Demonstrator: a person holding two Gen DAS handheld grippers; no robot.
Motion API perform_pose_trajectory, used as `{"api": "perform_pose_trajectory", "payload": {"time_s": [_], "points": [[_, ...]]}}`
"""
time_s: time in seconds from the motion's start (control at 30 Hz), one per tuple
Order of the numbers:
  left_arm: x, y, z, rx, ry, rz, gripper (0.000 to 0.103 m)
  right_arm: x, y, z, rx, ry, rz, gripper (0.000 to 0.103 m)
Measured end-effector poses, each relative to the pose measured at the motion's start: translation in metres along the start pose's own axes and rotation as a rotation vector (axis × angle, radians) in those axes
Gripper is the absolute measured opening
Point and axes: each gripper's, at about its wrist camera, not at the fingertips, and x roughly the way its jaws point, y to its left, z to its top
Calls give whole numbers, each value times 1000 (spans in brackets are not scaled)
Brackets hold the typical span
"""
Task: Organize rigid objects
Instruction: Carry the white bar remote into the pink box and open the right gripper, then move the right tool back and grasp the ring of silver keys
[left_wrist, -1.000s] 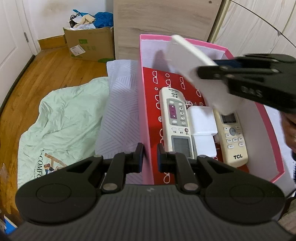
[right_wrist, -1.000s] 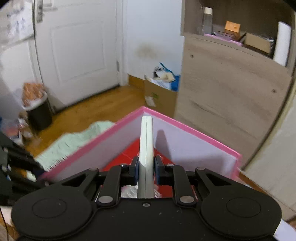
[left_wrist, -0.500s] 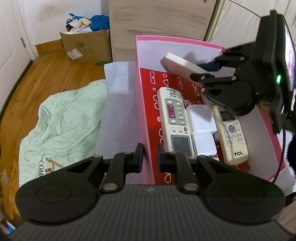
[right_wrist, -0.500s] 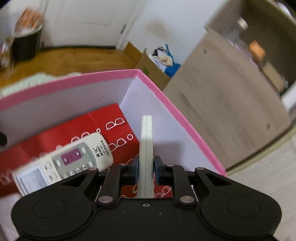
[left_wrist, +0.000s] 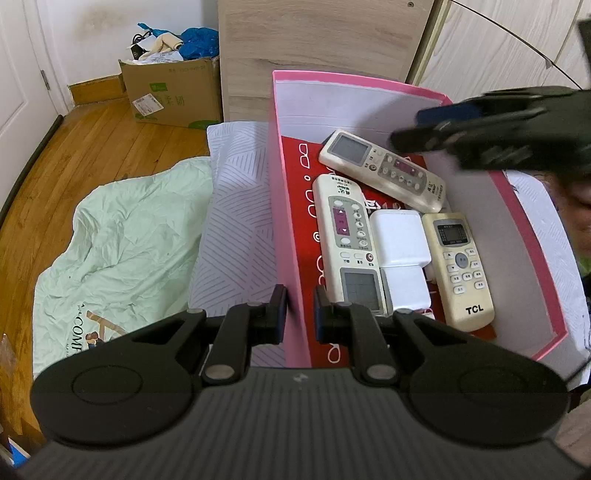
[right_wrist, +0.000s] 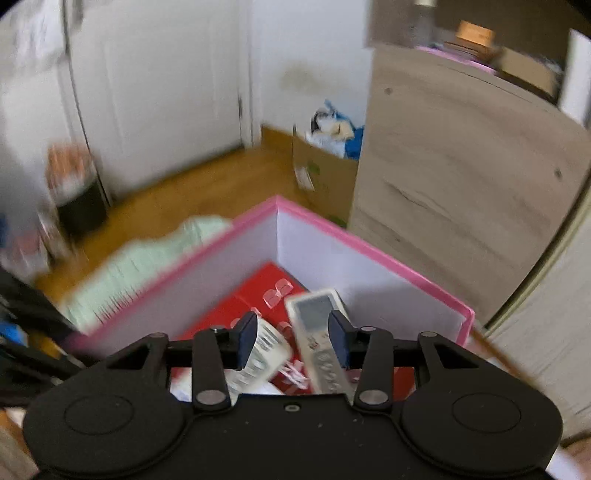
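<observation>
Left gripper sits clamped on the pink box's left wall, near the front-left corner, 1 pad outside and 1 inside. It looks to be just steadying the box.

Left wrist view: 3 remotes and 2 white adapters lie on the red floor. Angled remote sits toward the back, long axis diagonal from back-left to the right wall, screen end at the back. Long remote lies along the left side, front to back. White adapters sit in the middle, the TCL remote to their right, also front to back. Right gripper shows as a blurred dark shape above the box's right-back area, nothing in it.

Right wrist view, heavily blurred: right gripper has its jaws apart, having just opened, and nothing is pinched between them. The angled remote lies below and just ahead of the fingertips, long axis running away toward the box's back corner, clear of both pads.

Judgement: that remote is delivered. The right hand is the nearer and the only free 1 for whatever gets fetched next; nothing more to pick is visible outside the box.
</observation>
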Motion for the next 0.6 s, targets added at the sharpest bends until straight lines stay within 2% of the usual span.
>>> {"api": "perform_pose_trajectory", "payload": {"time_s": [0.17,0.27,0.37,0.5,0.6], "points": [[0,2,0,-12,3,-6,12,-34,-14,-13,127,-20,46,48],[0,3,0,-20,6,-10,12,-50,-21,-26,166,3,11,48],[0,6,0,-30,11,-26,12,-75,-32,-47,216,-19,-32,48],[-3,14,2,-77,15,-60,12,-105,-36,-86,192,-92,-51,48],[-6,10,1,-55,4,-51,12,-119,-37,-111,163,-124,-103,58]]}}
